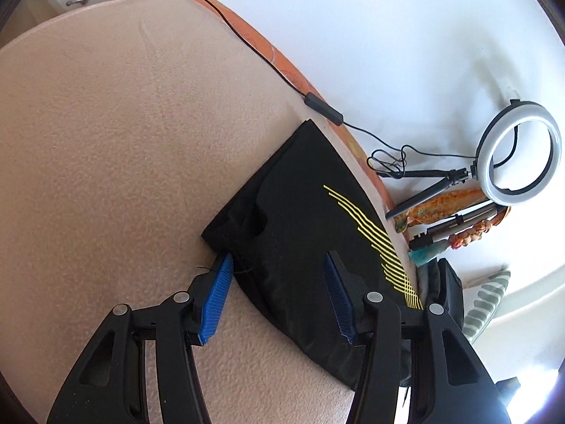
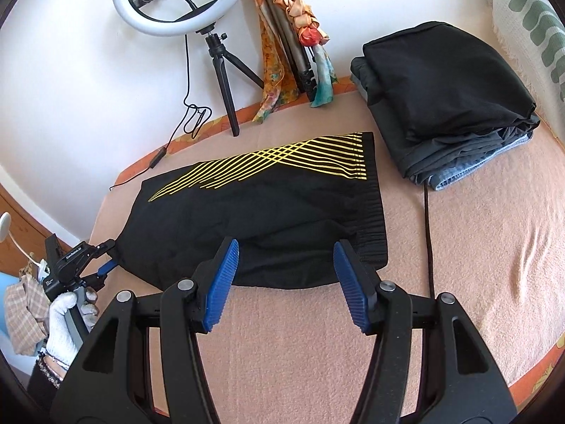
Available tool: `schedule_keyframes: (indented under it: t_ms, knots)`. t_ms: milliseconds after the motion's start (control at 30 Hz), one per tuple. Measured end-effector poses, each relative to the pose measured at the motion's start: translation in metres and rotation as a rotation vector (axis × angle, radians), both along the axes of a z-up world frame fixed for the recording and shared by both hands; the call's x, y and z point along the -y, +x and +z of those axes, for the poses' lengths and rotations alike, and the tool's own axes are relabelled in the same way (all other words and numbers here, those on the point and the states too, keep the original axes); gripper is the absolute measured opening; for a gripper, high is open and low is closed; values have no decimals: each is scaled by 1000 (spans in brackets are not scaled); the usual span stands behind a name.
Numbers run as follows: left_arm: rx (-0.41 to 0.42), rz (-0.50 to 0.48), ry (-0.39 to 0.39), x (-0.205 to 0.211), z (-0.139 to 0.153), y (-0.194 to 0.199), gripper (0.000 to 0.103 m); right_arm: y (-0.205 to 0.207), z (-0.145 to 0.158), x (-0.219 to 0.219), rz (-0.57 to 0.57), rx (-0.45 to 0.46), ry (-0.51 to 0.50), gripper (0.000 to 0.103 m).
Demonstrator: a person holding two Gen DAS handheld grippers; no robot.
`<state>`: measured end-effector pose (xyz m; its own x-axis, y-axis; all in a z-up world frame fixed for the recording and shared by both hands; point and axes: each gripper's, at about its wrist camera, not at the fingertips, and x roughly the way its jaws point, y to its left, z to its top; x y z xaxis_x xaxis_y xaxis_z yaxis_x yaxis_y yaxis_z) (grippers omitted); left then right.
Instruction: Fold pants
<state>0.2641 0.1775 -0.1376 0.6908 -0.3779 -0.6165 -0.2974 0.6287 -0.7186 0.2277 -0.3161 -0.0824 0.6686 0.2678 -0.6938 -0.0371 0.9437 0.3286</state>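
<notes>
Black pants [image 2: 268, 212] lie folded by bed's [image 2: 476, 247] far edge; left hand-held gripper [image 1: 279, 259] wide open, straddling their corner. Right hand-held gripper [image 2: 286, 247] wide open w/ nothing held, over their near edge.

The pants [image 1: 310, 233] run under the right finger and past the bottom edge

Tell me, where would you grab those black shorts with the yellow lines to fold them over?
Probably by the ribbed waistband of the shorts, at its near corner. It lies flat at the right end, and the right gripper is open just in front of it, so coming in low from the near side looks easiest. The left gripper is open at the opposite end.
</notes>
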Motion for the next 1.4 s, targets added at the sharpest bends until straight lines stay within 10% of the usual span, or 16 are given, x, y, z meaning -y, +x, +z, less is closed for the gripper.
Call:
schedule_keyframes:
  t_ms: [467,867,1400]
  knots:
    - [41,-23,50,0,-9,17,8,23,-14,-39,102,-50,12,59]
    - [186,-208,315,34,24,11,5,72,11,-112,299,-77,107,64]
    - [261,-308,368,56,34,11,5,211,-32,-360,601,-327,-102,64]
